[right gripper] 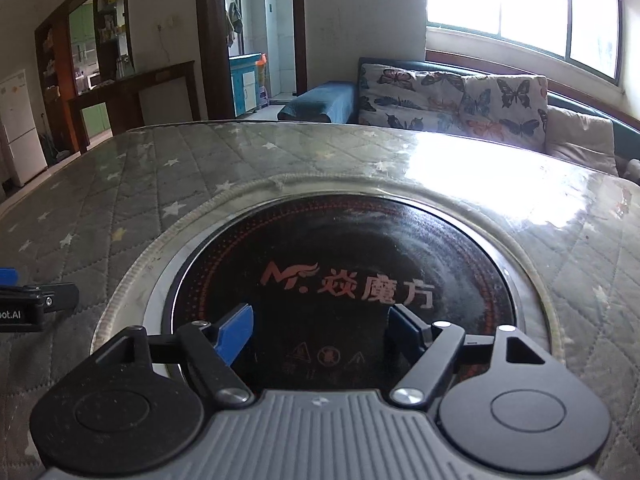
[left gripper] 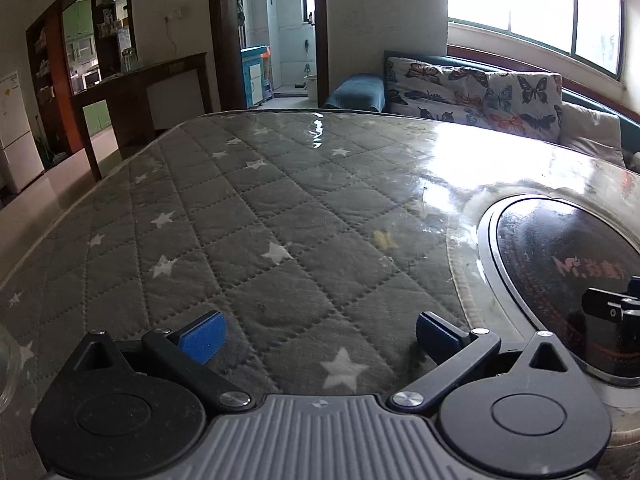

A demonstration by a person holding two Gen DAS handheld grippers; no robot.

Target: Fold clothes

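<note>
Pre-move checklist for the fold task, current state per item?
1. Left gripper open, nothing between the pads: ok.
2. Right gripper open, nothing between the pads: ok.
3. Garment in view to fold: not ok; neither wrist view shows any clothing.
4. Work surface: the star-print quilted table cover lies flat under a clear glossy sheet: ok.
5. Right gripper placement: it hangs over the round black cooktop set into the table, not over fabric: not ok.
6. Grippers apart from each other: ok; each shows at the edge of the other's view.
</note>
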